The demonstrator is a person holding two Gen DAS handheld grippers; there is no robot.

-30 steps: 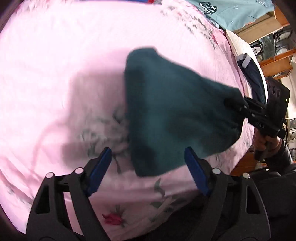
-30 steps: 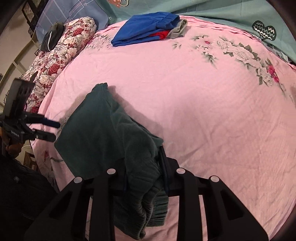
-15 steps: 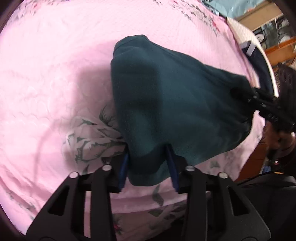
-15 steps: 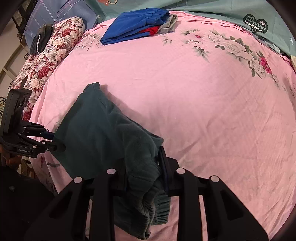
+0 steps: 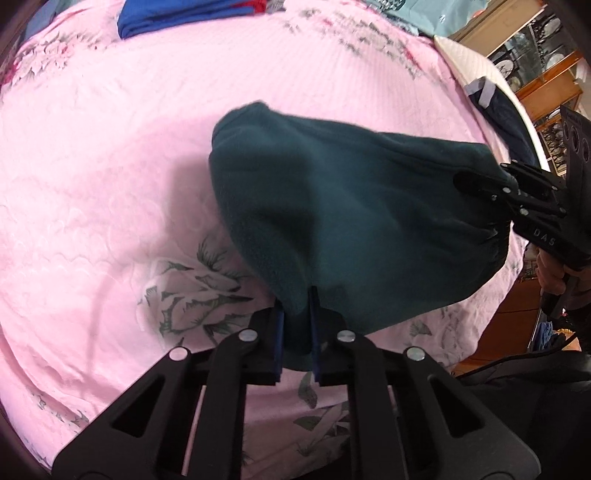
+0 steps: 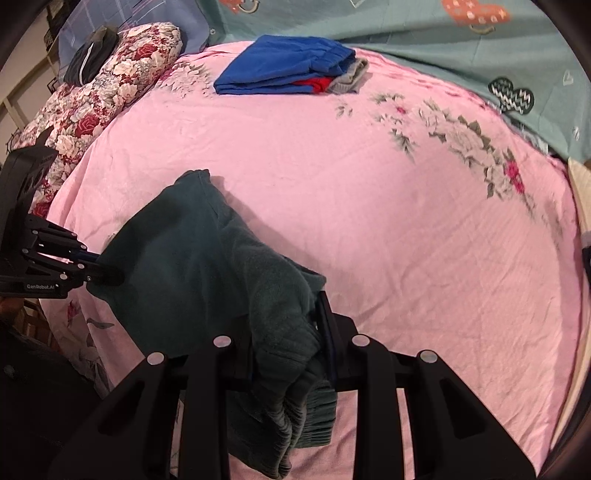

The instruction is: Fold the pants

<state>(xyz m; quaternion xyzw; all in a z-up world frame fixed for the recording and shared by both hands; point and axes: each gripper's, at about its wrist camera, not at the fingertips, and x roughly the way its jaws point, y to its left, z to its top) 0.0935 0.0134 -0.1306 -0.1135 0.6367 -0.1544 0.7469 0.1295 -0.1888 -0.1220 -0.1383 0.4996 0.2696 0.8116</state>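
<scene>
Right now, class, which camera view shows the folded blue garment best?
The right wrist view: the folded blue garment lies whole at the bed's far end. The left wrist view catches only its blurred edge at the frame's top.

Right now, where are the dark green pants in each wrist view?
Left wrist: dark green pants centre-right, near edge clamped in the left tongs.
Right wrist: lower left of centre, bunched end in the right tongs.
Shared landmark: the folded blue clothes at the far end of the pink sheet.
</scene>
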